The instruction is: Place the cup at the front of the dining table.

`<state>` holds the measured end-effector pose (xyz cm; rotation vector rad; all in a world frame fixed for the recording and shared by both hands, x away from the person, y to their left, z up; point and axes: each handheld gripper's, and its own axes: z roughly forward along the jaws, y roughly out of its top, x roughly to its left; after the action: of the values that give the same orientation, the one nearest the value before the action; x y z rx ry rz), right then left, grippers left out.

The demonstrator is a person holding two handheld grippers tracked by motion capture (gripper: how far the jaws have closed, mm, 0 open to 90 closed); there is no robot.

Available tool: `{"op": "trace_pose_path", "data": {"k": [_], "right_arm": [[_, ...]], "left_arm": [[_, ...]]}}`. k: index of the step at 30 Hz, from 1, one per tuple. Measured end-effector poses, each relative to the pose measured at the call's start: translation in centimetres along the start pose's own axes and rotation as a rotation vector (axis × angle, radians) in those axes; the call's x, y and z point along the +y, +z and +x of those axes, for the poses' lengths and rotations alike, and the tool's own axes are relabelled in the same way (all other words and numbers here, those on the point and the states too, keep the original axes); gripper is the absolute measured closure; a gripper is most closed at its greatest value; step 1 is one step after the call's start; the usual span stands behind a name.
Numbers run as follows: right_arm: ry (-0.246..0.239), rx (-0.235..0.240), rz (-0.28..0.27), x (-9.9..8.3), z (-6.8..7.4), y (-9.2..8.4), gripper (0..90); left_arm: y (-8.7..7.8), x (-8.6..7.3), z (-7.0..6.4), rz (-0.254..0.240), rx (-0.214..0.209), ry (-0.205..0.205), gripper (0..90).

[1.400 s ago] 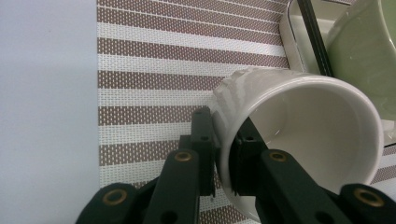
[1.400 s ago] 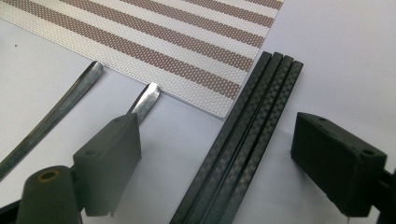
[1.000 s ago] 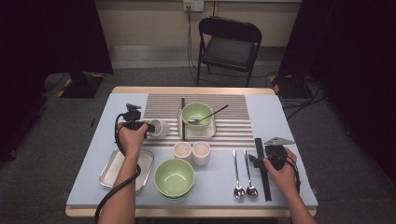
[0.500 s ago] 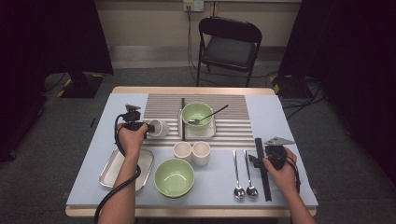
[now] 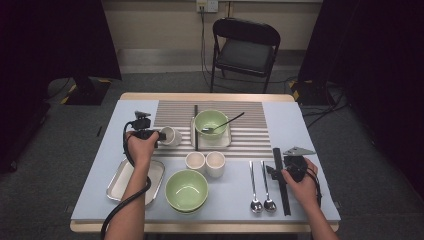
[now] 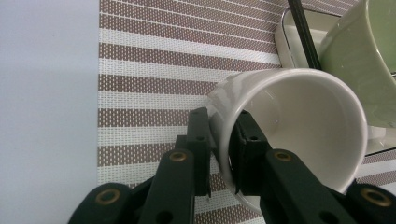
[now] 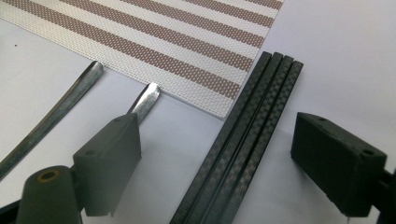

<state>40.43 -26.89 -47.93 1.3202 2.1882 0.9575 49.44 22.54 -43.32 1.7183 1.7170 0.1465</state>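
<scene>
A white mug (image 5: 171, 136) (image 6: 299, 121) lies tilted on the striped placemat (image 5: 250, 137), its mouth toward my left gripper (image 5: 161, 136) (image 6: 222, 154). That gripper is shut on the mug's rim, one pad outside the wall and one inside. Its jaws have just been opening a little, with the wall still between them. A bundle of black chopsticks (image 5: 281, 180) (image 7: 247, 135) lies on the blue table at the right. My right gripper (image 5: 277, 171) (image 7: 222, 135) stands open astride them, with neither pad touching.
A green bowl (image 5: 211, 122) with a spoon sits on a white tray (image 5: 226, 142), with a black stick to its left. Two small cups (image 5: 205, 162), a second green bowl (image 5: 186, 190), a metal tray (image 5: 131, 181) and two spoons (image 5: 260, 187) lie nearer. A chair (image 5: 245, 47) stands beyond the table.
</scene>
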Motion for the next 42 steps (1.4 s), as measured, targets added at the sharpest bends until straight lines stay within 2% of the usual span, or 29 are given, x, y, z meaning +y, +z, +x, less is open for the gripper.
{"op": "trace_pose_path", "data": {"k": [19, 33, 36, 39, 42], "right_arm": [[0.0, 0.0, 0.0, 0.0, 0.0, 0.0, 15.2], [0.0, 0.0, 0.0, 0.0, 0.0, 0.0, 15.2], [0.0, 0.0, 0.0, 0.0, 0.0, 0.0, 15.2], [0.0, 0.0, 0.0, 0.0, 0.0, 0.0, 15.2], [0.0, 0.0, 0.0, 0.0, 0.0, 0.0, 15.2]], "left_arm": [[0.01, 0.05, -0.57, -0.013, 0.009, 0.02, 69.1], [0.17, 0.13, -0.84, -0.016, 0.022, 0.028, 58.3], [0.2, 0.18, -0.88, -0.008, 0.013, 0.038, 55.8], [0.31, 0.21, -0.96, -0.025, 0.014, 0.027, 51.9], [0.31, 0.29, -0.93, -0.019, 0.006, 0.029, 50.3]]}}
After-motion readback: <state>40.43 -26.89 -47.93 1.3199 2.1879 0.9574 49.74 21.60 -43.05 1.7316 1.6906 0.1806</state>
